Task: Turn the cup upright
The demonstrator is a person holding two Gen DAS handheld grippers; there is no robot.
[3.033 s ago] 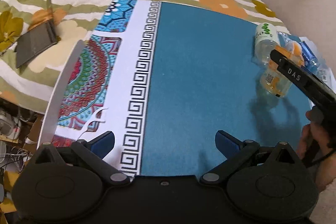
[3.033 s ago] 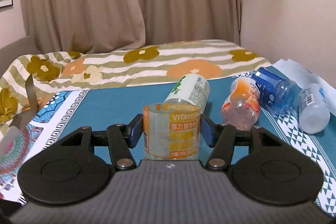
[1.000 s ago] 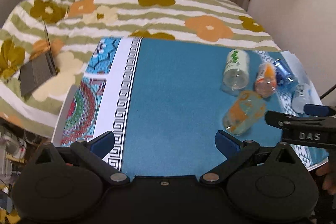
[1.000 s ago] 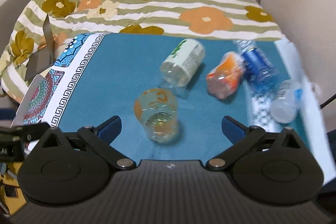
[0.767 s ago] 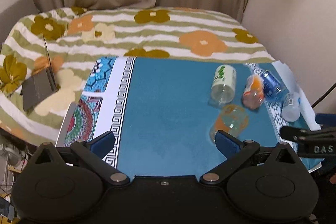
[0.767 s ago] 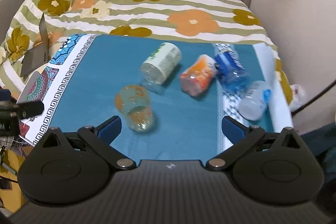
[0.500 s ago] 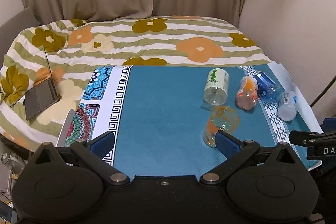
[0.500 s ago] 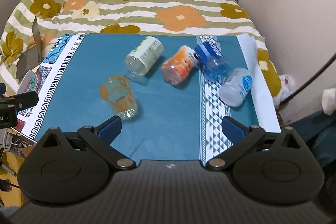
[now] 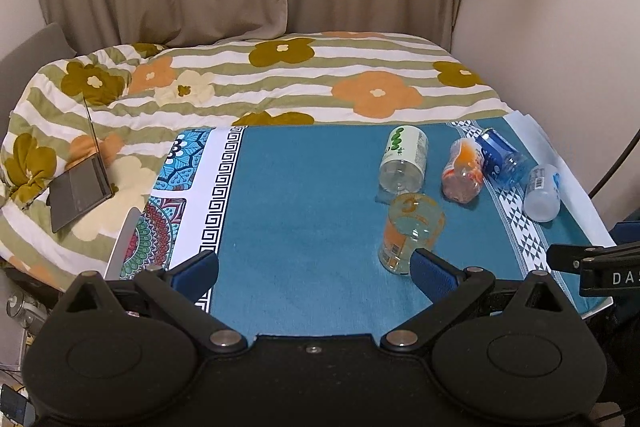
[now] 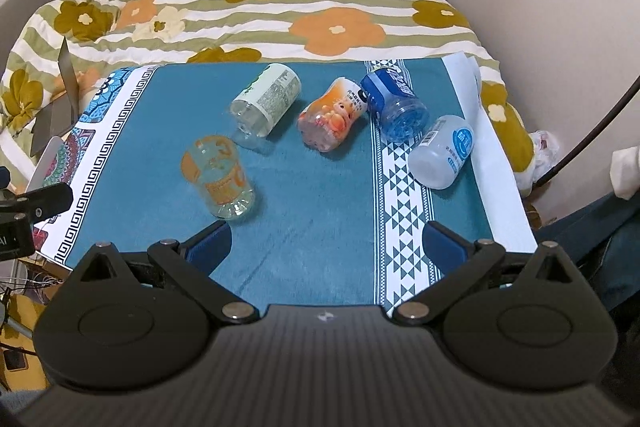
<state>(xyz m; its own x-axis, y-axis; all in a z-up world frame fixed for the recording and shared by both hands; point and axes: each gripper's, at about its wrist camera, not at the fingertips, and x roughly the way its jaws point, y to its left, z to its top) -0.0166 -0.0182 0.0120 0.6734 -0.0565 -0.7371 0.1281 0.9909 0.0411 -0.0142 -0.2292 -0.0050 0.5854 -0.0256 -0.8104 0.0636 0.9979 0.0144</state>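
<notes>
The cup (image 10: pixel 218 177) stands upright on the tabletop (image 10: pixel 320 195), ahead and left of the right gripper (image 10: pixel 326 239), so both it and the left gripper (image 9: pixel 314 265) hang back with jaws spread wide and empty, the flip apparently done.

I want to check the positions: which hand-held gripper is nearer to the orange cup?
Hard to tell. The cup stands just beyond the left hand-held gripper's right finger and the right hand-held gripper's left finger.
</notes>
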